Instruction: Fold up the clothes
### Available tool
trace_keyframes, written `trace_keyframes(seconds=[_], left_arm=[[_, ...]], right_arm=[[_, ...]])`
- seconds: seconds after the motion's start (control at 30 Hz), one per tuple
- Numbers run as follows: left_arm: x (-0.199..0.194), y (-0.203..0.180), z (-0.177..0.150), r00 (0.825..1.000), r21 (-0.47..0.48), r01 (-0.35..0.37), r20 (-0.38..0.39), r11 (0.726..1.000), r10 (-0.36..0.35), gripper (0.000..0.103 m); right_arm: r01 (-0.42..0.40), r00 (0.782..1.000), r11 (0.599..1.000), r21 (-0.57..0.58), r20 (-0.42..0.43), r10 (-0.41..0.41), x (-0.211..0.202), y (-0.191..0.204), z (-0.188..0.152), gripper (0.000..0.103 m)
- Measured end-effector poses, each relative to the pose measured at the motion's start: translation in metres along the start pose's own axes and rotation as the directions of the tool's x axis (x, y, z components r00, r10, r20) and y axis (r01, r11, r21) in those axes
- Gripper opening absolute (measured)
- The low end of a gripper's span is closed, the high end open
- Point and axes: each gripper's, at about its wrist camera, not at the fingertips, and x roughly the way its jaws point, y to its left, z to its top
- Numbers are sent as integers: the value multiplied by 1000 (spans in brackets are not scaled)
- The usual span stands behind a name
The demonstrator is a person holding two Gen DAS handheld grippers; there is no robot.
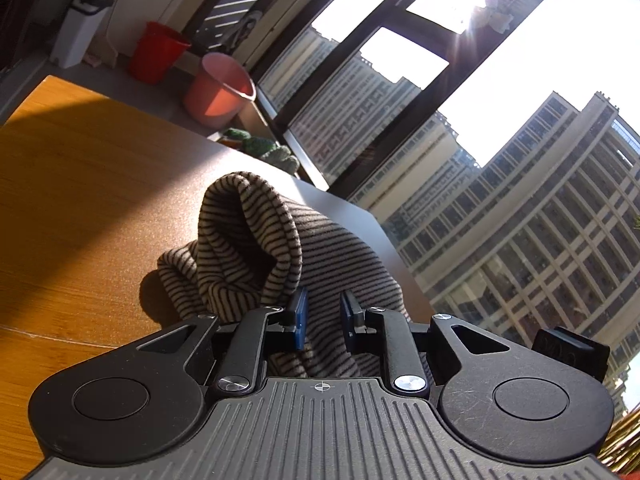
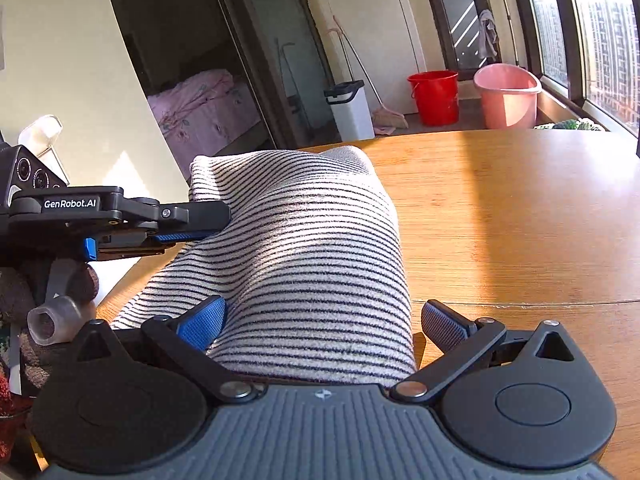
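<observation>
Table point(image 2: 520, 216) of wood by window, striped garment point(image 2: 312, 248) bunched on its near edge.
Garment lies humped between both tools. Left gripper point(image 1: 323, 320) pinches a fold of striped cloth, blue pads narrow. Right gripper point(image 2: 324, 326) spread wide, cloth lying between its fingers point(image 2: 204, 322) unpressed. Pink bucket point(image 2: 508, 94), red bucket point(image 2: 434, 96) on floor behind.
</observation>
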Motion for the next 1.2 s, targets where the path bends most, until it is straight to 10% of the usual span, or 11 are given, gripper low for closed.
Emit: trace_keyframes(seconds=[0.13, 0.37, 0.6, 0.9, 1.2], left_arm=[[-9, -9, 0, 999, 20, -30, 10, 999, 30, 24], [-43, -47, 3, 996, 89, 12, 84, 996, -20, 72], [-9, -38, -18, 973, 139, -228, -13, 964, 232, 71], [-9, -30, -25, 974, 123, -222, -11, 967, 225, 75], [-6, -28, -28, 974, 132, -224, -7, 966, 227, 82]], right_arm=[[74, 997, 995, -61, 36, -72, -2, 19, -3, 103], [119, 992, 989, -87, 59, -114, -3, 26, -4, 103], [89, 994, 995, -46, 63, -86, -6, 17, -3, 103], [-24, 991, 975, 222, 132, -5, -25, -48, -2, 103], [45, 995, 994, 101, 79, -54, -7, -34, 9, 103]])
